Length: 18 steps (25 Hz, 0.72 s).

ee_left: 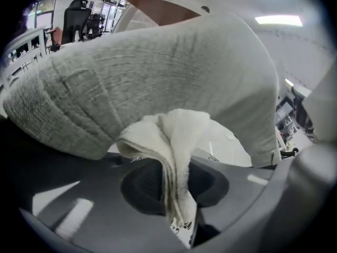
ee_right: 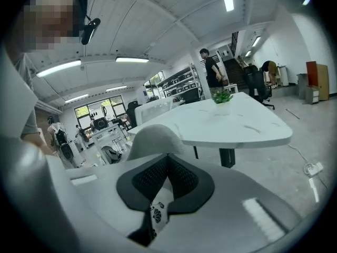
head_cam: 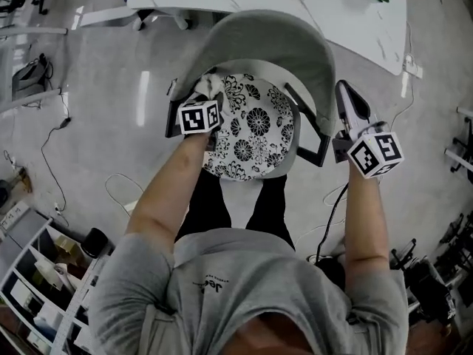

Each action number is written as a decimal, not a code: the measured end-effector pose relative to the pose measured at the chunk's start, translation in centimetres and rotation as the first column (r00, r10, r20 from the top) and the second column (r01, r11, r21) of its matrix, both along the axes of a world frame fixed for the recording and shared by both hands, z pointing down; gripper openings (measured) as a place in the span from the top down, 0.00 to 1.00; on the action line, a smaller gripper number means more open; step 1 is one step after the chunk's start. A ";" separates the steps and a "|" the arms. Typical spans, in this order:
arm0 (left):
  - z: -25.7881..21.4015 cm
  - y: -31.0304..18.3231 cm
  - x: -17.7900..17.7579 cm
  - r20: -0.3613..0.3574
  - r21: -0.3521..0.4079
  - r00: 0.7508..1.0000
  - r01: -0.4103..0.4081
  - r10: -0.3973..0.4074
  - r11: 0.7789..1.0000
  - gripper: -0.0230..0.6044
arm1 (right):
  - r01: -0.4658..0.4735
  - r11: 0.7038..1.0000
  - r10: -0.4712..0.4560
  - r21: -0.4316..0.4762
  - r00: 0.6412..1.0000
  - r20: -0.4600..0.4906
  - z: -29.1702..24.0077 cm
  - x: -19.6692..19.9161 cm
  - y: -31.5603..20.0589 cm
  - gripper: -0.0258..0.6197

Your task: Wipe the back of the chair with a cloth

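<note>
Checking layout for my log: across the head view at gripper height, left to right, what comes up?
First the left gripper clamping the cloth → patterned seat cushion → black armrest → right gripper.

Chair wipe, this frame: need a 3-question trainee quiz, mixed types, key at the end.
1. True or false: the left gripper is shut on a cloth.
2. Multiple choice: the seat cushion in front of the chair back is A) plain grey, B) black-and-white flowers, C) striped.
3. Short answer: what does the right gripper hold?

Key:
1. True. The cloth is pinched between its jaws.
2. B.
3. Nothing. Its jaws are together and empty.
</note>
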<state>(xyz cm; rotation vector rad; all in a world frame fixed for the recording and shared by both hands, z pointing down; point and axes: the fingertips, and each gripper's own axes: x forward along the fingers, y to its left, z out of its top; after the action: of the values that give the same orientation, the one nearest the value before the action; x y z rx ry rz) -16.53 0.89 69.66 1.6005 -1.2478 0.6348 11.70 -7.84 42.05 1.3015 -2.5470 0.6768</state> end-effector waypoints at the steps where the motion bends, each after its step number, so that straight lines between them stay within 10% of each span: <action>1: 0.1 -0.2 -0.7 -0.005 0.000 1.000 0.010 -0.010 1.000 0.73 | 0.019 1.000 -0.019 -0.008 1.000 0.004 0.7 -1.5 0.0 0.96; 10: 2.6 -0.3 -2.8 -0.059 -0.067 0.992 0.108 -0.112 0.992 0.73 | 0.124 0.988 -0.124 -0.093 0.992 0.007 5.7 -10.0 0.8 0.96; 18: 4.0 -3.7 -2.6 -0.044 -0.057 0.975 0.216 -0.218 0.975 0.73 | 0.113 0.988 -0.115 -0.104 0.993 -0.016 5.5 -8.0 0.8 0.96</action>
<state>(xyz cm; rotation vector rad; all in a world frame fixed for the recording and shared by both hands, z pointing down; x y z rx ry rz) -19.12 -2.83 73.66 1.4047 -1.3356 0.4822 3.71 -7.05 47.58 1.1156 -2.5107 0.7549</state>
